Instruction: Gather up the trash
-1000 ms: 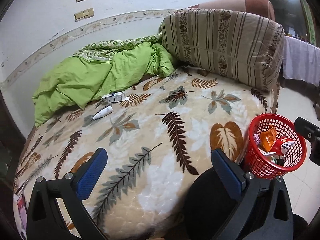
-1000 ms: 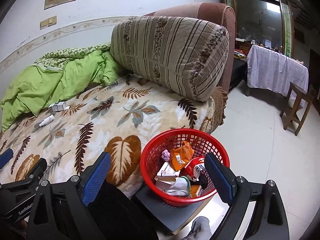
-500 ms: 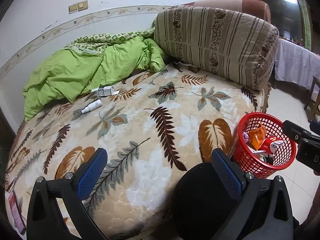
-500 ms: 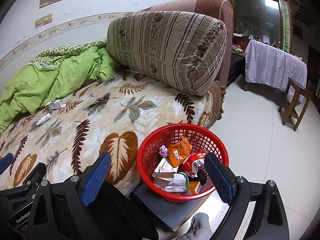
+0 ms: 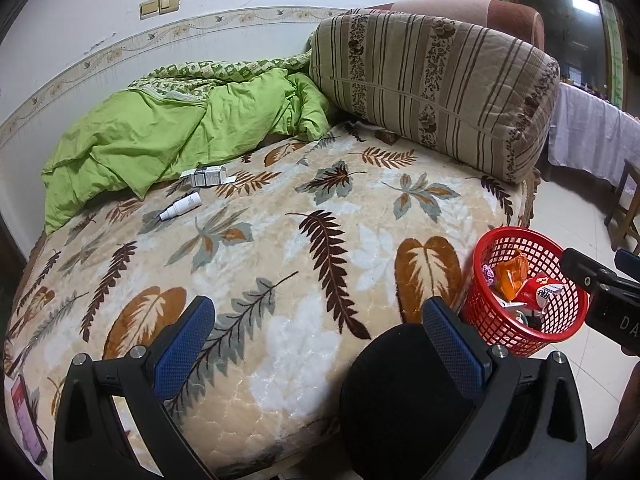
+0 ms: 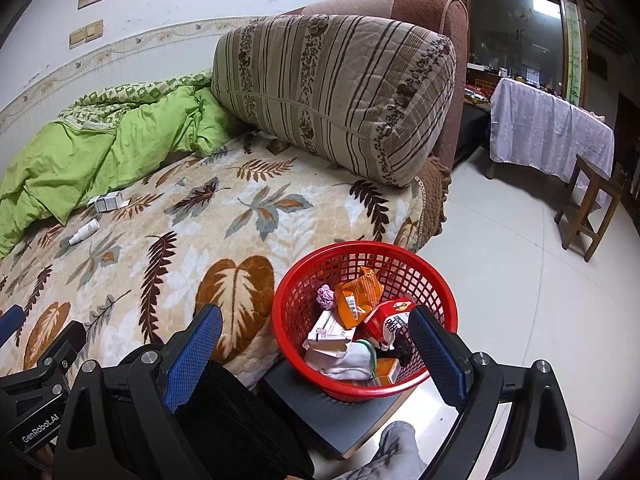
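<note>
Your left gripper [image 5: 318,344], jaws spread and empty, sat nearer the small white plastic bottle [image 5: 181,206] lying slantwise toward the leaf-patterned bed's [image 5: 280,264] far-left edge.

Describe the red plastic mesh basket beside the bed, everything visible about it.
The red plastic mesh basket is round, with lattice walls and a solid rim. It stands upright on a dark flat board on the tiled floor, beside the bed's edge. It holds trash: an orange packet, a red carton, white boxes, a pink crumpled wad and white cloth. Neither gripper touches it.
</note>
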Demonstrator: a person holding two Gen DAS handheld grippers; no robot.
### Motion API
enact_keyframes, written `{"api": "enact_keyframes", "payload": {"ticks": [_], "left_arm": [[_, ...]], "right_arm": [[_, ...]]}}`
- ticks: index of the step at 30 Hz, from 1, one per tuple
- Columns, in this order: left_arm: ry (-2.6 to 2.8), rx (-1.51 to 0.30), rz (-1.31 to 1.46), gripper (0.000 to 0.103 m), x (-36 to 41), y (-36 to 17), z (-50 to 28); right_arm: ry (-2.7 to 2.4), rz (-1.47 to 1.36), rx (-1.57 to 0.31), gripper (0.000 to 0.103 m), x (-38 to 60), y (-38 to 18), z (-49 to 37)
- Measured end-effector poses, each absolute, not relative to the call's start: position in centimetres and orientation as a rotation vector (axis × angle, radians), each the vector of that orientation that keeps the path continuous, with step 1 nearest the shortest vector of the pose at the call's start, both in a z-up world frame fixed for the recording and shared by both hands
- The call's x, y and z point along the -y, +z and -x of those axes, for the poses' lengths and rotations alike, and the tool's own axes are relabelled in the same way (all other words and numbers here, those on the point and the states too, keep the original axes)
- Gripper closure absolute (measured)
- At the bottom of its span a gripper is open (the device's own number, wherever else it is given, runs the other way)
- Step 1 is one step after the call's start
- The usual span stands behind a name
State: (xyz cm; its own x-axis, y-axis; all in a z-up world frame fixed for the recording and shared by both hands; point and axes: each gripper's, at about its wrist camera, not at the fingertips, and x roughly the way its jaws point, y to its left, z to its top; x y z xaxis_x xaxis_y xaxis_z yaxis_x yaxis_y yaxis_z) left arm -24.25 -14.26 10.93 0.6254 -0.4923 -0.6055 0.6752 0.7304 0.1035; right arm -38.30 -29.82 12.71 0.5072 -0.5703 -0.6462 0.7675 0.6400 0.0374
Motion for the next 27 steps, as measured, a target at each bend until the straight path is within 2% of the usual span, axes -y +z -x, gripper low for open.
{"api": "enact_keyframes", "payload": {"ticks": [27], "left_arm": [[-0.693, -0.59, -0.339, 0.0, 14.48, 10.55, 24.56]], "right_arm": [[-0.827, -0.347, -0.648, 0.008, 29.89, 12.54, 38.26]]}}
